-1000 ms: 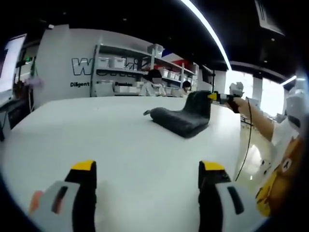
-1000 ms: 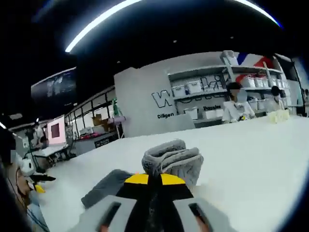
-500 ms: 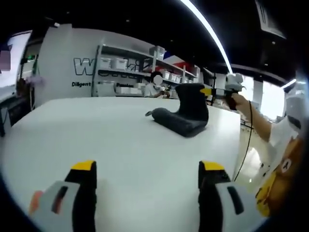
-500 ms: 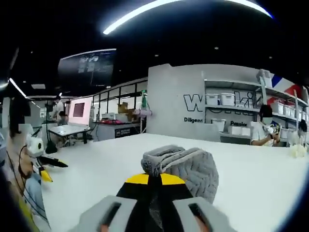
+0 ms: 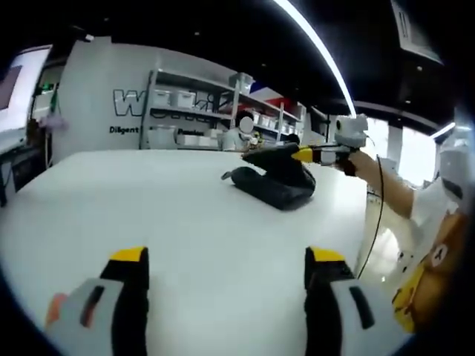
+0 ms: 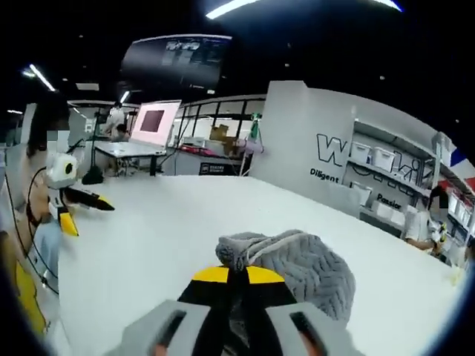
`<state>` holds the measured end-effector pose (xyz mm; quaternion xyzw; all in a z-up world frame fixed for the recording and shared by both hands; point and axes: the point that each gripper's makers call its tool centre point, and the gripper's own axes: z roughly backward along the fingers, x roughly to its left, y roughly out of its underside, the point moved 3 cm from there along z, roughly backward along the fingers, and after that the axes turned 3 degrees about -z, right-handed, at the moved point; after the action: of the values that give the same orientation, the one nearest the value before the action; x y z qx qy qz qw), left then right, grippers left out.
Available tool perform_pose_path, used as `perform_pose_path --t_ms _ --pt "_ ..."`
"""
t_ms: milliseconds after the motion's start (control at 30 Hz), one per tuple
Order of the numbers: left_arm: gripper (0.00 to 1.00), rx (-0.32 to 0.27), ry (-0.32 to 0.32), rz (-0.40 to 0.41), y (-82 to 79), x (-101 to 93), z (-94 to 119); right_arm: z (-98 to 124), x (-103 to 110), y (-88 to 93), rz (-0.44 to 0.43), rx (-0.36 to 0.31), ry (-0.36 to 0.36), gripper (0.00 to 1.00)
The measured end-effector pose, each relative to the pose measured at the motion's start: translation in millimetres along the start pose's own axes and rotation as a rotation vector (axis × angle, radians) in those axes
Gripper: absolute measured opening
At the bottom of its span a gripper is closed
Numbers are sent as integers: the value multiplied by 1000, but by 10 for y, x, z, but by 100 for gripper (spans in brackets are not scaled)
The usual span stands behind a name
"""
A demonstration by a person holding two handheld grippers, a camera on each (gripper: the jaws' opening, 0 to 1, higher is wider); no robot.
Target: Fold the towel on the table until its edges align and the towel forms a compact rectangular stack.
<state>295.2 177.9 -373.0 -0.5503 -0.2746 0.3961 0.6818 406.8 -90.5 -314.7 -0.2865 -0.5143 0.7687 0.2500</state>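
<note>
1. Across the left gripper view stretched the white table (image 5: 185,215), wide and bare in front, which left room for the cloth to be laid flat and squared.
2. Toward the far right part of that table lay the towel (image 5: 274,185), a dark grey quilted cloth bunched in a low heap, one portion drawn up off the surface toward the person's side; its edges did not line up, so I judged the fold to be mid-way at best.
3. Over the towel's raised portion came the right gripper (image 5: 300,155), held out level by a hand; in the right gripper view its yellow-tipped jaws were pressed together on a wad of the same towel (image 6: 293,271), probably so that the layer could be carried over the rest.
4. Low in the left gripper view stood the left gripper (image 5: 226,259), its jaws spread wide and holding nothing, hovering above the near table and well apart from the cloth, seemingly kept back until a second corner needed pinning.
5. Behind the table stood shelves (image 5: 193,111) with white bins, away from the work.
</note>
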Motion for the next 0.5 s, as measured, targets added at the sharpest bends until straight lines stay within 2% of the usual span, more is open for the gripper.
perform_pose_path --t_ms 133,200,333,500 --pt "91 1 -7 4 18 18 11 -49 75 135 80 79 -14 5" --pt "91 2 -4 8 29 16 9 -88 114 183 93 91 -18 5" --pt "91 5 1 9 44 -3 0 -138 237 329 141 167 -65 5" --pt "91 4 -1 9 44 0 6 -171 244 399 119 180 -78 8"
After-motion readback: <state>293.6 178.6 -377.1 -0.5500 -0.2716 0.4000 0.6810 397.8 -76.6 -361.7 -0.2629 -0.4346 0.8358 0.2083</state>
